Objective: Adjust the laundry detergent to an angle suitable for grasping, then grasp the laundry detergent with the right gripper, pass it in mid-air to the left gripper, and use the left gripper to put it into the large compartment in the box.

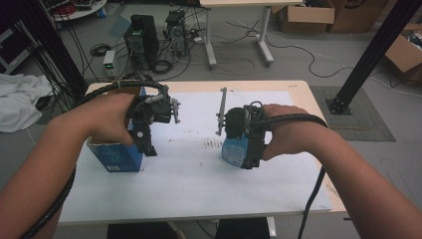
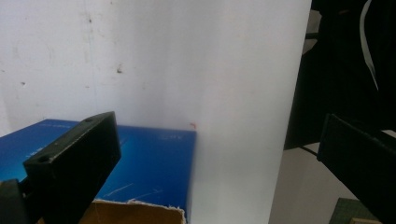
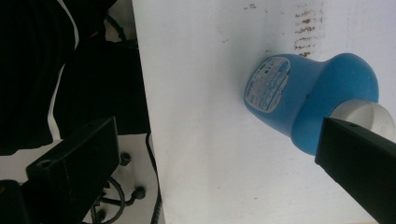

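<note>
High view shows a person working at a desk (image 1: 298, 94) covered by a white sheet, with the left gripper (image 1: 149, 134) held over a blue box (image 1: 117, 157) near the desk's left edge and the right gripper (image 1: 249, 144) held over a blue bottle (image 1: 230, 152) nearer the middle, toward the right. Both tools point down at the sheet.

The likeliest trouble, as a judgement, lies on the right. The bottle is rounded, narrows toward a white cap (image 3: 369, 114) and looks smooth; if the jaws close off-centre on the cap or on the sloping shoulder, it could slip, tip or roll toward the desk's near edge. On the left, the box has a torn cardboard flap (image 2: 135, 212) at its open top, and a jaw coming down on that flap could crush it or snag rather than grip the wall.

In the right gripper view the jaws stand wide apart with nothing between them; the bottle sits below and against the right-hand jaw, not centred in the gap, so a sideways shift seems needed before closing. In the left gripper view the jaws are likewise spread and empty; the box lies under the left-hand jaw, its blue face partly hidden by it, with bare white sheet filling the gap.
</note>
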`<state>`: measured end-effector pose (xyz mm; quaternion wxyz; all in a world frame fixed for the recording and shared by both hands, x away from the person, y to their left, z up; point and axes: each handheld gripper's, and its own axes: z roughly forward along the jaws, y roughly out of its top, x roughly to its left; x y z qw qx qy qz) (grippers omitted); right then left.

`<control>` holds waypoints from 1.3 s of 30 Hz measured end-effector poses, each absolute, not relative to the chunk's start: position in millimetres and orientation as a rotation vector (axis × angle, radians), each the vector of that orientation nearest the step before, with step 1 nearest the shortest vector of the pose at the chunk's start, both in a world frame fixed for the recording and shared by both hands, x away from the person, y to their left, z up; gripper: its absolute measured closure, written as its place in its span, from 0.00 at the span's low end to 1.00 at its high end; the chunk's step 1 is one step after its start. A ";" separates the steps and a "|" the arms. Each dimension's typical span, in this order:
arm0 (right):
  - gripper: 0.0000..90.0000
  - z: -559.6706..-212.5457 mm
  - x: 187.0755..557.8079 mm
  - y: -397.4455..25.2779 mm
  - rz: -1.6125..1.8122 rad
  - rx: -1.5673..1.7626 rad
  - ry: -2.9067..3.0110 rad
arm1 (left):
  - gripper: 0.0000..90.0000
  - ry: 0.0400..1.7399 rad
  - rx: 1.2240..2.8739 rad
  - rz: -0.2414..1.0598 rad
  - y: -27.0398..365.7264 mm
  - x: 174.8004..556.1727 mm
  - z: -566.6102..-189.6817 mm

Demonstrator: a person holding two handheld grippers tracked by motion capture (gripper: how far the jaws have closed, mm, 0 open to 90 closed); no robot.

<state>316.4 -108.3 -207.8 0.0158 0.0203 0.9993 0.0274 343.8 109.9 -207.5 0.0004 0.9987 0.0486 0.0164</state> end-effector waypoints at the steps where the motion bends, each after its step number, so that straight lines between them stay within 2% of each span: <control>1: 0.00 -207.5 316.6 -108.2 0.086 0.060 3.109 | 0.00 0.155 3.134 0.048 109.7 344.0 -207.1; 39: 0.00 -211.3 317.4 -109.8 0.095 0.034 3.116 | 0.00 0.169 3.134 0.042 106.0 345.1 -208.3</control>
